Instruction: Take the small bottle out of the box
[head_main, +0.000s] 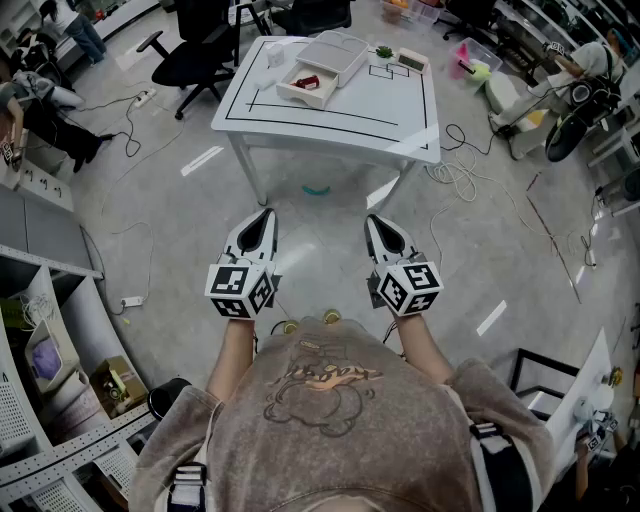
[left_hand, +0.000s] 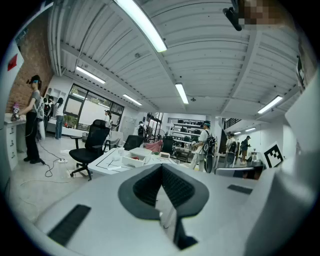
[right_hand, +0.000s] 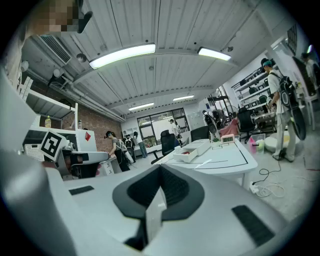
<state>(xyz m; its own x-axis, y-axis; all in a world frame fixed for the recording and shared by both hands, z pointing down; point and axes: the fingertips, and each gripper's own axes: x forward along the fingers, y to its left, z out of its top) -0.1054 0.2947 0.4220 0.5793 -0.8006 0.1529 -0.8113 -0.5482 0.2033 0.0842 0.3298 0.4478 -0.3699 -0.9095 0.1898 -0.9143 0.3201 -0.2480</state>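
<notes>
An open white box (head_main: 303, 86) stands on the white table (head_main: 345, 110) far ahead of me, its lid (head_main: 338, 57) behind it. Something small and red (head_main: 307, 81) lies inside; it is too small to tell whether it is the bottle. The left gripper (head_main: 263, 216) and the right gripper (head_main: 372, 221) hang side by side over the floor, well short of the table. Both point toward it, shut and empty. The left gripper view has the shut left gripper (left_hand: 161, 166) and the box (left_hand: 133, 159) beyond it. In the right gripper view, the shut right gripper (right_hand: 160, 168) faces the box (right_hand: 189, 154).
A black office chair (head_main: 195, 48) stands left of the table. Cables (head_main: 458, 176) lie on the floor by its right legs. A small green plant (head_main: 384, 52) and a flat device (head_main: 410, 61) sit at the table's far end. Shelving (head_main: 45, 340) lines my left side. People stand in the background.
</notes>
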